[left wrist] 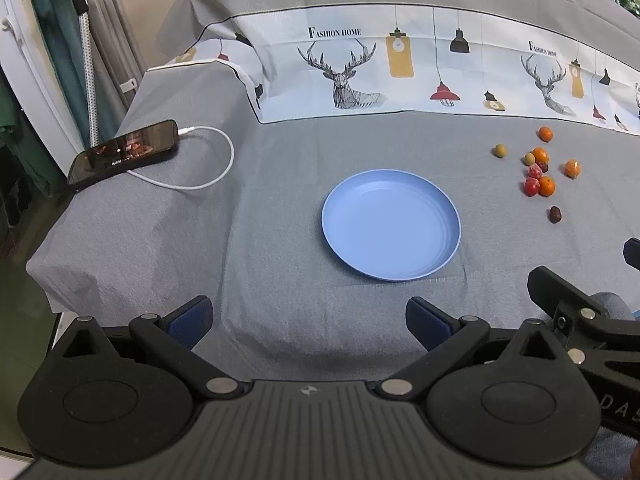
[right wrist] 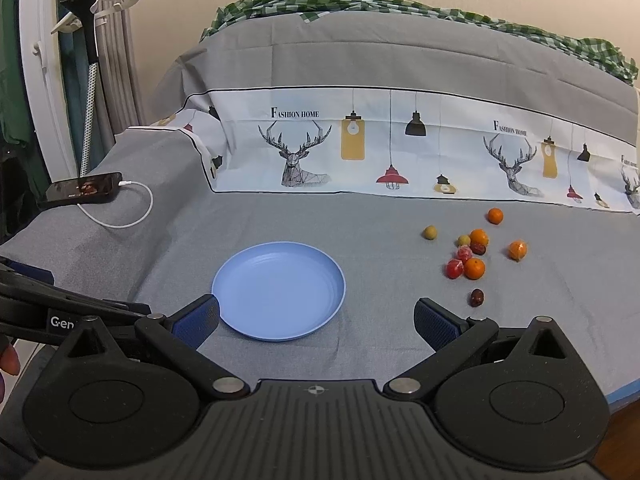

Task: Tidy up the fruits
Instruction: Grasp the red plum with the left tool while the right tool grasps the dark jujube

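Observation:
An empty blue plate (left wrist: 391, 224) (right wrist: 279, 290) lies on the grey cloth. To its right sits a loose cluster of small fruits (left wrist: 539, 172) (right wrist: 472, 254): several oranges, red ones, two yellow-green ones and dark dates. One dark date (left wrist: 555, 214) (right wrist: 476, 297) lies nearest. My left gripper (left wrist: 309, 322) hovers open over bare cloth, in front of the plate. My right gripper (right wrist: 316, 322) is open too, its left finger (right wrist: 197, 320) at the plate's near-left rim. Neither holds anything.
A phone (left wrist: 122, 153) (right wrist: 84, 192) with a white charging cable (left wrist: 208, 160) rests at the far left near the cloth's edge. A printed deer-and-lamp cloth (left wrist: 400, 68) rises behind. The other gripper's body (left wrist: 580, 308) (right wrist: 48, 312) shows beside each view. Curtain and stand at left.

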The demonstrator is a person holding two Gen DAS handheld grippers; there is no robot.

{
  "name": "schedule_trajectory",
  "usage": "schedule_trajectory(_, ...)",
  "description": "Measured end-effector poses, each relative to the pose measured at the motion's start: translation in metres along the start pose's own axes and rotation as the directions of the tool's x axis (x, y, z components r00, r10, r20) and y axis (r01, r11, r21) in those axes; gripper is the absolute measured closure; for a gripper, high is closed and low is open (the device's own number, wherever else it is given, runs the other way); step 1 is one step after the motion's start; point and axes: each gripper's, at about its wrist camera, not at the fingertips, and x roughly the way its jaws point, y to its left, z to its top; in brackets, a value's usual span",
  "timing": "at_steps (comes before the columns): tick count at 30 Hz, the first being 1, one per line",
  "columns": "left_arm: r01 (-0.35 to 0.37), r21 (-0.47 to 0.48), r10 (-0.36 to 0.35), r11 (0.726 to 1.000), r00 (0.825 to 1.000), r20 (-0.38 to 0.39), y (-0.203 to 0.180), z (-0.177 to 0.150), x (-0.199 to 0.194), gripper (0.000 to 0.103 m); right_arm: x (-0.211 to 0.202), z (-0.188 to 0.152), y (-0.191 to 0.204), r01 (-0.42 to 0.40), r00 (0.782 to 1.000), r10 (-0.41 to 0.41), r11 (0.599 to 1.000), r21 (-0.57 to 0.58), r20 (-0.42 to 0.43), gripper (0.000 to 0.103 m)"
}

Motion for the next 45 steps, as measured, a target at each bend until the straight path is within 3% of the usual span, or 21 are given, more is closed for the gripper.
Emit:
schedule_trajectory(5, 0.032, -0.002, -0.032, 0.999, 0.998, -0.049, -0.003, 0.009, 0.012, 0.000, 0.008, 0.000, -0.011, 0.038, 0.999, -0.040, 0.997, 0.066, 0.026, 0.001)
schedule_trajectory(9, 0.034, 0.034, -0.033, 0.999, 0.999, -0.041, -0.022, 0.026, 0.019, 0.000, 0.024, -0.004, -0.050, 0.152, 0.986, -0.163, 0.972, 0.180, 0.045, 0.001)
schedule_trajectory(17, 0.075, 0.114, -0.066, 0.991, 0.994, -0.084, -0.082, 0.063, 0.059, 0.000, 0.132, -0.030, -0.154, 0.354, 0.935, -0.343, 0.904, 0.242, -0.086, 0.001)
schedule_trajectory(20, 0.075, 0.138, -0.063, 0.988, 0.994, -0.086, -0.102, 0.076, 0.073, 0.000, 0.188, -0.041, -0.181, 0.343, 0.936, -0.308, 0.905, 0.250, -0.172, 0.001)
schedule_trajectory(24, 0.088, 0.154, -0.076, 0.984, 0.993, -0.086, -0.127, 0.095, 0.097, 0.000, 0.248, -0.041, -0.204, 0.306, 0.948, -0.269, 0.915, 0.264, -0.169, 0.001)
schedule_trajectory(27, 0.114, 0.168, -0.101, 0.979, 0.991, -0.084, -0.155, 0.112, 0.123, 0.000, 0.285, -0.045, -0.219, 0.320, 0.938, -0.275, 0.922, 0.219, -0.212, 0.001)
schedule_trajectory(29, 0.132, 0.170, -0.118, 0.977, 0.989, -0.089, -0.174, 0.124, 0.143, 0.000, 0.284, -0.044, -0.219, 0.343, 0.934, -0.310, 0.919, 0.196, -0.179, 0.032)
schedule_trajectory(30, 0.142, 0.168, -0.129, 0.975, 0.988, -0.087, -0.184, 0.129, 0.152, 0.000, 0.282, -0.043, -0.218, 0.335, 0.938, -0.311, 0.926, 0.174, -0.152, 0.063)
schedule_trajectory(31, 0.147, 0.168, -0.134, 0.975, 0.987, -0.084, -0.195, 0.135, 0.161, 0.000, 0.281, -0.043, -0.216, 0.328, 0.941, -0.310, 0.933, 0.144, -0.134, 0.081)
schedule_trajectory(34, 0.200, 0.199, -0.188, 0.959, 0.979, -0.075, -0.236, 0.151, 0.188, 0.000, 0.279, -0.045, -0.226, 0.343, 0.937, -0.325, 0.925, 0.160, -0.131, 0.081)
schedule_trajectory(35, 0.220, 0.216, -0.210, 0.951, 0.975, -0.072, -0.249, 0.155, 0.197, 0.000, 0.276, -0.045, -0.234, 0.388, 0.920, -0.367, 0.903, 0.187, -0.136, 0.081)
schedule_trajectory(37, 0.253, 0.257, -0.239, 0.933, 0.967, -0.083, -0.280, 0.162, 0.220, 0.000, 0.274, -0.045, -0.256, 0.506, 0.862, -0.478, 0.826, 0.248, -0.167, 0.081)
schedule_trajectory(39, 0.280, 0.286, -0.258, 0.916, 0.959, -0.113, -0.304, 0.164, 0.242, 0.000, 0.271, -0.048, -0.277, 0.551, 0.834, -0.516, 0.762, 0.339, -0.194, 0.081)
schedule_trajectory(41, 0.329, 0.316, -0.292, 0.890, 0.943, -0.162, -0.327, 0.165, 0.266, 0.000, 0.270, -0.050, -0.286, 0.562, 0.825, -0.527, 0.733, 0.383, -0.204, 0.081)
schedule_trajectory(45, 0.355, 0.371, -0.290, 0.858, 0.931, -0.221, -0.358, 0.161, 0.293, 0.001, 0.276, -0.050, -0.284, 0.573, 0.818, -0.538, 0.732, 0.369, -0.202, 0.081)
